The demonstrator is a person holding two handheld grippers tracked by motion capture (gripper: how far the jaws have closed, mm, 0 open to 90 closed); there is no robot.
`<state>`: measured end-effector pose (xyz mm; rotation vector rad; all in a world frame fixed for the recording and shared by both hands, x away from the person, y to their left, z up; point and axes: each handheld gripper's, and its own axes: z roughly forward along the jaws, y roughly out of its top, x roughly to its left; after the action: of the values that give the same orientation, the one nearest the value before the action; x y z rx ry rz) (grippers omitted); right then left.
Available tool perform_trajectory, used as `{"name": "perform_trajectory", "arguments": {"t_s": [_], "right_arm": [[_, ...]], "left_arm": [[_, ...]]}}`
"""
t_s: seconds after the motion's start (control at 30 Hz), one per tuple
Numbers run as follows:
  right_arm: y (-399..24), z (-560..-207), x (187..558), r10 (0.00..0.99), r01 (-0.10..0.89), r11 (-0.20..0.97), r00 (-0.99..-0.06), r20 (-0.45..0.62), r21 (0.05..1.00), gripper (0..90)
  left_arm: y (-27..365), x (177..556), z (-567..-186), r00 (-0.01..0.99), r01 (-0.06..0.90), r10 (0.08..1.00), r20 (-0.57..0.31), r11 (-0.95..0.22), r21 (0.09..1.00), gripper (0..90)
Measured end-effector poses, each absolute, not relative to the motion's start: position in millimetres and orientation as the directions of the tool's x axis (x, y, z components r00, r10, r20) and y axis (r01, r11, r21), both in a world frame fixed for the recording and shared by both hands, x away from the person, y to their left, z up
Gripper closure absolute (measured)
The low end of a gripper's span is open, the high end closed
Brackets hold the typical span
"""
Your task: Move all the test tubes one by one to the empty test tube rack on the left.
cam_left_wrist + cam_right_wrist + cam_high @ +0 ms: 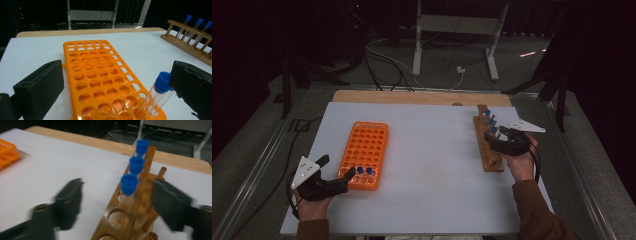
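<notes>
My left claw rests at the near end of the orange rack, its jaws spread wide and released. In the left gripper view a blue-capped tube stands tilted in a near corner hole of that rack, its cap just beside my right-hand pad but not pinched. The high view shows two blue caps sitting in that near row.

Across the white table, my right claw sits at the wooden rack, jaws apart on either side of it, nothing clamped. In the right gripper view the nearest tube stands upright in its hole between my blurred pads, with two more tubes in line behind it and empty holes nearer to me.

I judge these tubes to be light, stiff, smooth and thin-walled, so they could slip or crack if I squeeze hard. I would take the nearest one just under its blue cap, where the cap's lip can stop it sliding down, and lift it straight up so it does not bind in the wooden hole.

The high view gives me both racks and how far apart they lie. The right gripper view alone shows the empty holes and how the tube sits between my pads; the left gripper view alone shows the tilt of the placed tube.
</notes>
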<state>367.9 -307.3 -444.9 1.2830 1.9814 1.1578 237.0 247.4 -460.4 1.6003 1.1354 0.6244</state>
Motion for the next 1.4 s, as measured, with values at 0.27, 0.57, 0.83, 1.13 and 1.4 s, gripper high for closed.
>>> {"name": "perform_trajectory", "arguments": {"t_s": [0.27,0.57,0.83,1.13,1.4], "right_arm": [[-306.7,-455.4,380.6,0.914,0.489,0.213,-0.405,0.004,0.846,71.4],[-301.0,-459.1,387.3,0.929,0.493,0.209,-0.370,-0.013,0.844,76.3],[-298.8,-460.0,389.2,0.936,0.496,0.210,-0.351,-0.027,0.843,76.1],[-301.9,-454.5,385.0,0.942,0.481,0.186,-0.336,-0.016,0.857,77.1],[-306.0,-442.9,379.6,0.938,0.453,0.170,-0.346,-0.003,0.875,77.1]], "left_arm": [[246.3,237.8,-462.0,0.424,0.366,0.894,-0.145,-0.023,0.930,0.9],[244.8,238.6,-463.0,0.432,0.371,0.890,-0.149,-0.025,0.928,0.9],[244.3,238.9,-464.0,0.432,0.375,0.890,-0.149,-0.027,0.927,0.9],[244.6,239.0,-464.6,0.434,0.379,0.889,-0.146,-0.033,0.925,0.9],[243.6,238.8,-464.7,0.437,0.380,0.887,-0.151,-0.030,0.924,0.9]]}}
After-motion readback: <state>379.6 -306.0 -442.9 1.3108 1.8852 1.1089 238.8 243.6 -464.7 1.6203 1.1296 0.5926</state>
